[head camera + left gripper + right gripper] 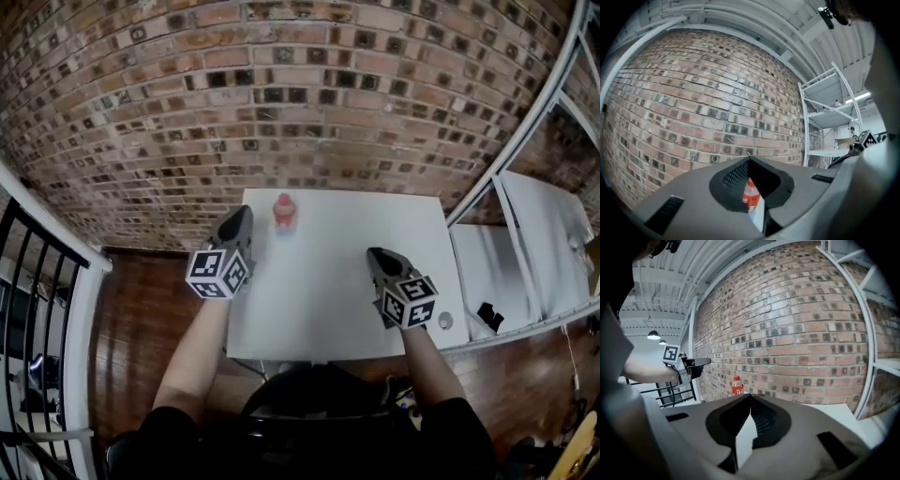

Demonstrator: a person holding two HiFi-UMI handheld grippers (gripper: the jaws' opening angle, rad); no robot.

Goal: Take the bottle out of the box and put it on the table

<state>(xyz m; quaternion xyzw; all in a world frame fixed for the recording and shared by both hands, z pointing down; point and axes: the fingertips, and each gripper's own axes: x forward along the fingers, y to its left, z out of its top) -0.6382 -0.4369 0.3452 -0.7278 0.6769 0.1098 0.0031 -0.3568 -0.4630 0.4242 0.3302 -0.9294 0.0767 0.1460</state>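
A small bottle (284,212) with a red cap and orange-red label stands upright on the white table (347,281), near its far left corner. No box is in view. My left gripper (242,214) hangs just left of the bottle, shut and holding nothing. In the left gripper view the bottle (751,197) shows through the slot below the closed tips (749,159). My right gripper (372,251) is over the table's right half, apart from the bottle, its tips (750,394) together with nothing between them. In the right gripper view the bottle (737,385) stands far ahead and the left gripper (701,363) is beside it.
A brick wall (281,94) runs behind the table. White metal shelving (525,244) stands at the right with a small black object (488,316) on it. A small grey round thing (445,321) lies at the table's near right corner. A black railing (28,281) is at the left.
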